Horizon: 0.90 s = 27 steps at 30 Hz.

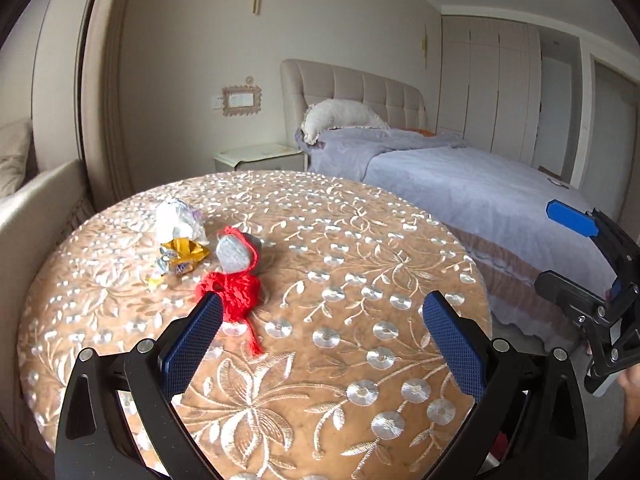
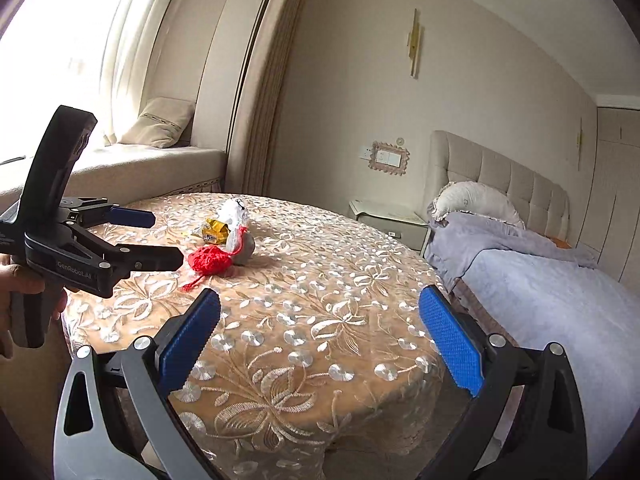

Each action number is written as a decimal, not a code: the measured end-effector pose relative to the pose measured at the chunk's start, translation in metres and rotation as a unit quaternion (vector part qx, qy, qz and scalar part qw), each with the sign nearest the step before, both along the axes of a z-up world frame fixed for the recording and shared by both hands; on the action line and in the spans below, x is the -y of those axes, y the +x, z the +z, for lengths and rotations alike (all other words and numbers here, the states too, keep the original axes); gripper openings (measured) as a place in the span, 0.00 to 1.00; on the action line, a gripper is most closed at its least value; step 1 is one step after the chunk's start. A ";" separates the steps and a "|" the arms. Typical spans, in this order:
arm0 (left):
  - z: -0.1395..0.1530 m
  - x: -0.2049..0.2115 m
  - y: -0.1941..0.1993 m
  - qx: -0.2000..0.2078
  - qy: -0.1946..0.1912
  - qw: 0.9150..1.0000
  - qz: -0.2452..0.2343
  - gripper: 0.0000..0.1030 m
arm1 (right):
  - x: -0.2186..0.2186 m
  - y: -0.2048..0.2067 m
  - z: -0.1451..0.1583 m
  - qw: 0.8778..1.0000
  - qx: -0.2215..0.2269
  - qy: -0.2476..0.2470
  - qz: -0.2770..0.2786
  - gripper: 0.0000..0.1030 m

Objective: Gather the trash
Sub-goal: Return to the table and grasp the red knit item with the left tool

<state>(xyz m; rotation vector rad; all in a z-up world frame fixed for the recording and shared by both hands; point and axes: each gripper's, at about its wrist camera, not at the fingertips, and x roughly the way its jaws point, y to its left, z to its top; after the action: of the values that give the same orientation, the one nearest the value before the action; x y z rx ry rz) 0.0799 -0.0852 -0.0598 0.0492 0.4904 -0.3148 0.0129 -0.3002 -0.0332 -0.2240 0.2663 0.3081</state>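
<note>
Splayed left tongs over embroidered round table, fuzzy red yarn.

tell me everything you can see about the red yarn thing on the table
The red yarn bundle is a loose, fuzzy knitted or crocheted clump, bright red, lying flat on the embroidered tablecloth. One strand trails from it toward the near edge of the table; another loops up around the grey lump that it rests against. Neither gripper touches it.
</note>
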 end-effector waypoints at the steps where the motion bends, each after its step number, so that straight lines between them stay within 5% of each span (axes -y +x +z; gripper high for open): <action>1: 0.001 -0.006 0.002 0.000 0.001 1.000 0.005 0.95 | -0.008 0.009 0.002 1.000 0.001 -0.002 0.008 0.96; 13: -0.014 -0.035 0.062 -0.037 0.041 0.998 0.033 0.95 | -0.063 0.089 0.009 0.998 -0.012 -0.009 0.068 0.96; 26: -0.055 -0.042 0.147 -0.168 0.058 0.983 0.046 0.95 | -0.074 0.135 0.002 0.997 -0.029 -0.018 0.076 0.96; 27: -0.060 -0.041 0.150 -0.179 0.063 0.981 0.043 0.89 | -0.074 0.136 0.000 0.996 -0.030 -0.018 0.076 0.96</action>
<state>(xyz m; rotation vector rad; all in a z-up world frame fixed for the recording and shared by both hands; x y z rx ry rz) 0.2302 -0.0437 -0.1194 0.0958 0.8685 -0.2074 0.1492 -0.2265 -0.0328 -0.2708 0.3152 0.4623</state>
